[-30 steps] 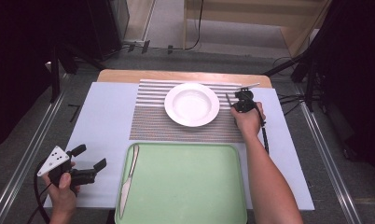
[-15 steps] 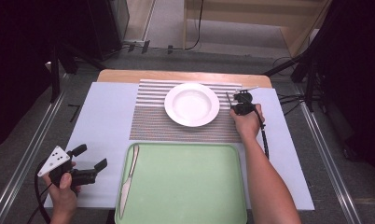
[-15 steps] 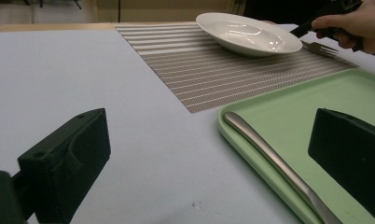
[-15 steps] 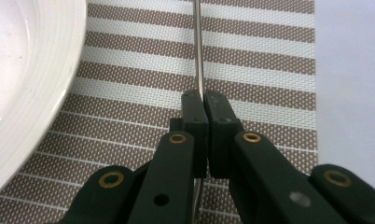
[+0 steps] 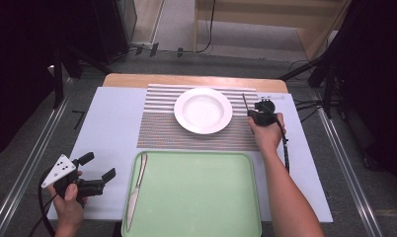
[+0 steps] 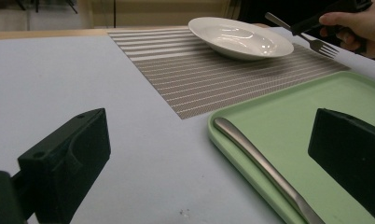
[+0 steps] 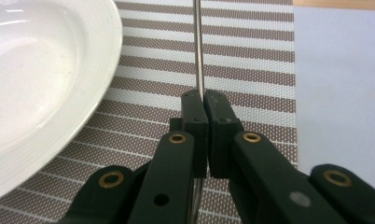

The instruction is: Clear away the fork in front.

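Observation:
A white plate (image 5: pixel 203 109) sits on a striped placemat (image 5: pixel 157 126). Just right of its rim, my right gripper (image 5: pixel 258 111) is shut on a metal fork (image 5: pixel 244 102). In the right gripper view the jaws (image 7: pixel 204 100) pinch the thin fork handle (image 7: pixel 198 46), which runs away over the mat beside the plate (image 7: pixel 36 84). My left gripper (image 5: pixel 99 166) rests open on the white table, left of the green tray (image 5: pixel 201 197). A knife (image 5: pixel 136 190) lies along the tray's left edge. In the left gripper view the knife (image 6: pixel 260 163) lies between the wide-open jaws, untouched.
The tray (image 6: pixel 288 121) fills the near middle of the table. Bare white tabletop (image 5: pixel 107 123) lies left of the mat. In the left gripper view the fork (image 6: pixel 311 42), tines toward the camera, hangs beyond the plate (image 6: pixel 239 36). The floor around the table is dark, with cables.
My right hand, still shut on the fork, has shifted slightly beside the plate's right rim. The left hand and its gripper have stayed put.

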`<state>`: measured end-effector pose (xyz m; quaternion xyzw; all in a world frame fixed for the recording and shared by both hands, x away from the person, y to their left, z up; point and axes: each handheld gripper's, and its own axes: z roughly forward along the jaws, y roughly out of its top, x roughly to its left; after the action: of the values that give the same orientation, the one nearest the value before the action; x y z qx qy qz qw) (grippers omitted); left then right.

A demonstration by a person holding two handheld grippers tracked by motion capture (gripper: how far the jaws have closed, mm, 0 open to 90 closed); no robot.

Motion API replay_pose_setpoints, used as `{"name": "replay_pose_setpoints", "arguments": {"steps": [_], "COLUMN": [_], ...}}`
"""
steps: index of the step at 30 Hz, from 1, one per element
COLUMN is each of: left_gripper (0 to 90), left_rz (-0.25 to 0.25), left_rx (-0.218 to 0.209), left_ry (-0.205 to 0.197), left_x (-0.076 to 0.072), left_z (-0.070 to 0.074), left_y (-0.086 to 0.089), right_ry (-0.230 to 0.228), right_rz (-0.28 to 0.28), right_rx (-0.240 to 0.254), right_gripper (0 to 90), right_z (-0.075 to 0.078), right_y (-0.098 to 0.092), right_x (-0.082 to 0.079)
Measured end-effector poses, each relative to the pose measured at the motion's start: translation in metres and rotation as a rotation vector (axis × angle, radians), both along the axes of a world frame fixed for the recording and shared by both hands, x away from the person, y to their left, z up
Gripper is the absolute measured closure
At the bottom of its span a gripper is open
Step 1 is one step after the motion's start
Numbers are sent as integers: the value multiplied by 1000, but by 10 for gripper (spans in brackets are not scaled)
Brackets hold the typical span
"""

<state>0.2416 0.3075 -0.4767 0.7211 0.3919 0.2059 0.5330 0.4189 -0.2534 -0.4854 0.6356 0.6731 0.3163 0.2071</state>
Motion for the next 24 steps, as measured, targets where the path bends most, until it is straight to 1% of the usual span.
{"name": "replay_pose_setpoints", "arguments": {"steps": [4, 6, 7, 9, 12, 13, 16, 17, 18, 19, 20, 21, 22, 24], "left_gripper": [0, 0, 0, 0, 0, 0, 0, 0, 0, 0, 0, 0, 0, 0], "left_rz": [-11, -14, -19, -21, -25, -19, -25, -26, -32, -34, -36, -43, -44, -57], "left_rx": [7, 2, 9, 7, 11, 15, 13, 15, 20, 12, 18, 14, 9, 14], "left_ry": [-11, -15, -15, -19, -24, -28, -35, -37, -37, -38, -34, -32, -31, -28], "left_x": [-1, -1, -2, -2, -3, -4, -5, -6, -6, -6, -6, -6, -6, -6], "left_z": [2, 3, 4, 5, 5, 6, 8, 9, 9, 9, 10, 10, 9, 10], "left_y": [-5, -8, -9, -12, -16, -18, -22, -24, -25, -27, -29, -31, -33, -37], "right_ry": [-31, -46, -53, -59, -81, -86, -114, -121, -123, -134, -137, -140, -149, -156], "right_rz": [18, 25, 27, 37, 43, 46, 59, 64, 61, 71, 74, 74, 81, 85], "right_rx": [13, 17, 16, 17, 25, 33, 57, 53, 57, 57, 61, 68, 64, 61], "right_gripper": [869, 869, 870, 869, 869, 870, 869, 869, 869, 869, 870, 869, 869, 869], "right_z": [4, 6, 7, 9, 11, 12, 13, 13, 14, 14, 14, 15, 15, 15], "right_y": [0, 1, 1, 2, 2, 2, 1, 2, 2, 2, 3, 3, 4, 4], "right_x": [-9, -13, -15, -20, -26, -29, -36, -38, -40, -42, -45, -47, -49, -53]}}
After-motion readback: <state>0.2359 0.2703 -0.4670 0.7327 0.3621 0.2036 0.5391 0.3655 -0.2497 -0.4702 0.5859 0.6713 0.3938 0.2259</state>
